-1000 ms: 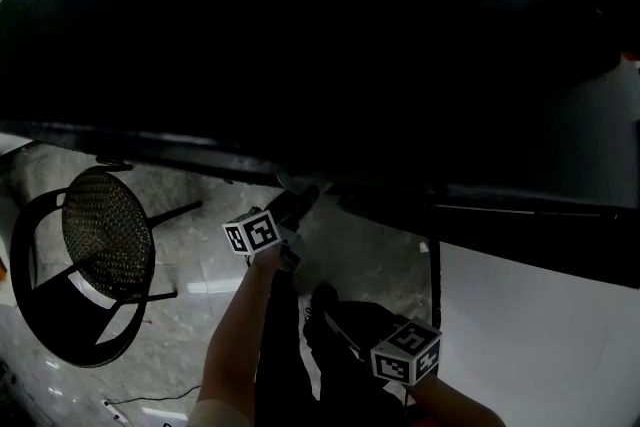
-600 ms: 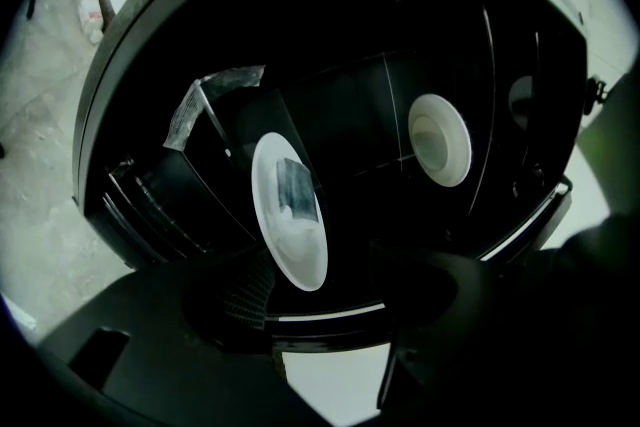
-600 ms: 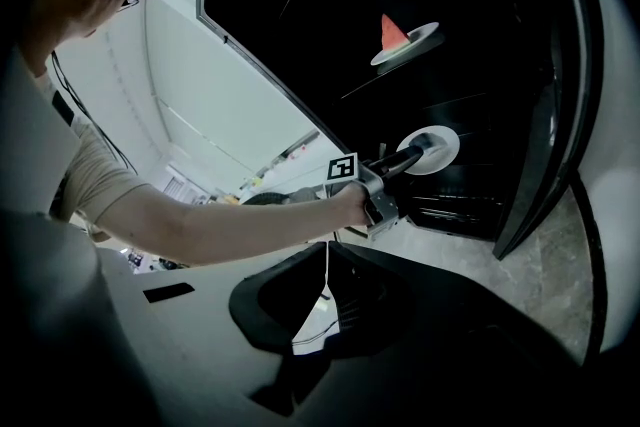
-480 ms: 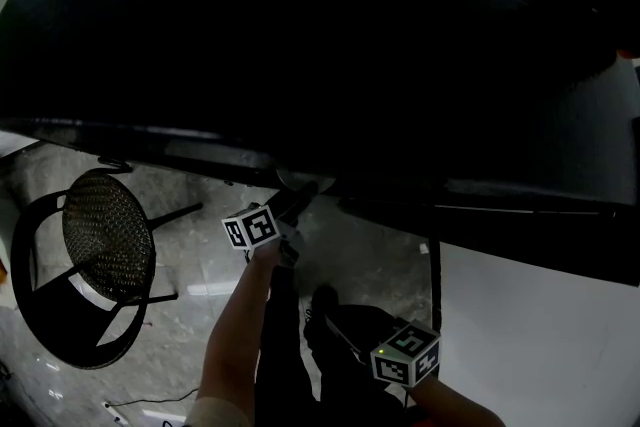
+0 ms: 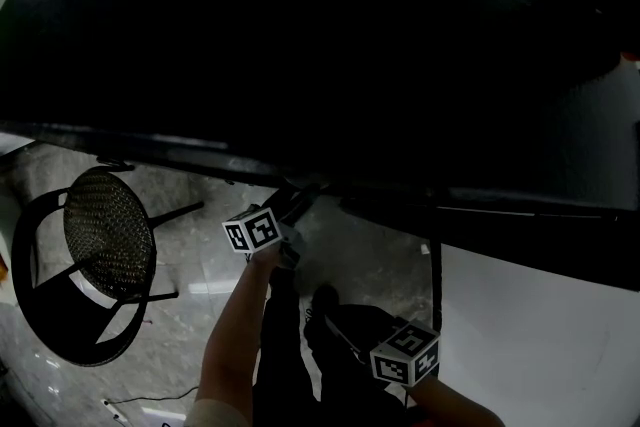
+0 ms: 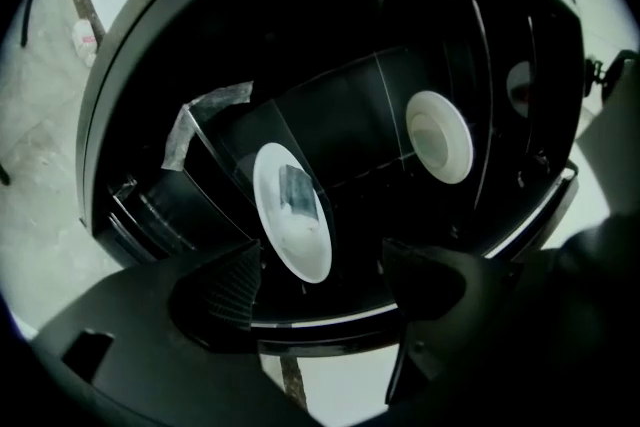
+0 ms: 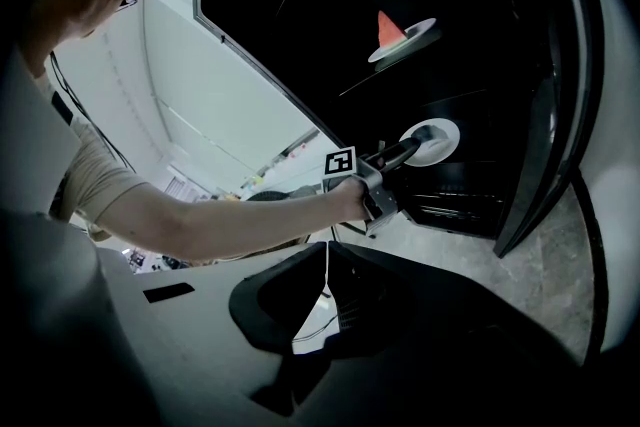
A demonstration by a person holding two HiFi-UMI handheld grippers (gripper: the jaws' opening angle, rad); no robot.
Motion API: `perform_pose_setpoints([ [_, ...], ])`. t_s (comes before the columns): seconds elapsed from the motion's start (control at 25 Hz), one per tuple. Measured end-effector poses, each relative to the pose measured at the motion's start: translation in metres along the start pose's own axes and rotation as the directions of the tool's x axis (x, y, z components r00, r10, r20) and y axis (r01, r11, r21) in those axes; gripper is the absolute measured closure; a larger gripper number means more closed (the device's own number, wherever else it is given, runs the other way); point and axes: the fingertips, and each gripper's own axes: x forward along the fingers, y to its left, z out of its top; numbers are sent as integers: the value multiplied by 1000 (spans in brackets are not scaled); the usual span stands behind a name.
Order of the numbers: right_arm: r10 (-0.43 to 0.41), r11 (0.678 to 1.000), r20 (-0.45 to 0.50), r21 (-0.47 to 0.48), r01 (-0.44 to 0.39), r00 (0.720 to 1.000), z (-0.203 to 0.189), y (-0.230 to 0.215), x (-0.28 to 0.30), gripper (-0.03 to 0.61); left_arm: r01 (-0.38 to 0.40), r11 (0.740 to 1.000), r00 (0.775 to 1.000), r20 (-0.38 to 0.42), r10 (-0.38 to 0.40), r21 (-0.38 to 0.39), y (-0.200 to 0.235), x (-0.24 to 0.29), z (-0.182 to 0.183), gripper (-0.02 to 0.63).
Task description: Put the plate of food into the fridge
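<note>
In the left gripper view, the white plate of food (image 6: pixel 292 210), with a grey slab on it, rests on a glass shelf (image 6: pixel 340 130) inside the dark fridge. My left gripper (image 6: pixel 330 287) is just in front of the plate's near rim. Its jaws are opening and the pads stand clear of the plate. The right gripper view shows the left gripper (image 7: pixel 405 153) reaching into the fridge at the plate (image 7: pixel 437 142). My right gripper (image 7: pixel 325 300) hangs back, low outside the fridge, shut and empty.
A second white dish (image 6: pixel 440 137) sits deeper on the same shelf. A plate with an orange wedge (image 7: pixel 400 37) is on the shelf above. The open fridge door (image 7: pixel 560 115) stands to the right. A black mesh chair (image 5: pixel 95 255) stands on the marble floor at the left.
In the head view, the pale plate rim at the left gripper's tip no longer shows. Both hands have hardly moved.
</note>
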Motion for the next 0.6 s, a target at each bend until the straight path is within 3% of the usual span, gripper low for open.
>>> perform_pose_setpoints([
  [0.24,4,1000,-6,-4,-4,1000,-3,1,0,555,34,998,997,-69,-31,43,-16,3,-18,259],
  [0.6,-14,1000,-9,4,14,1000,-11,-1,-6,555,11,999,999,-50,-8,46,-13,15,-5,259],
])
